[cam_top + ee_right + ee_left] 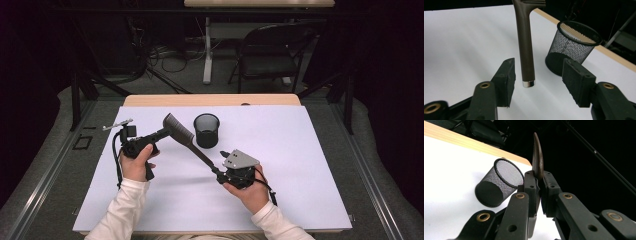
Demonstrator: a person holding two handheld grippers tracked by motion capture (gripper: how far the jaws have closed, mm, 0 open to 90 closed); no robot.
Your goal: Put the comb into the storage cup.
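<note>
— Gripping the comb [178,129] by its toothed head, the left hand-held gripper [159,133] held it above the counter [300,150].
— Its handle ran down between the right hand-held gripper's [536,82] open jaws, untouched.

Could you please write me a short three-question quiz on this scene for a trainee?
1. True or false: the left gripper is shut on the brush.
2. Which stands beside the brush: A) mesh cup, B) glass jar, C) box?
3. How do the right gripper's jaws stand around the handle?

Key: 1 true. 2 A. 3 Open, either side of the handle's end, not pressing it.
</note>
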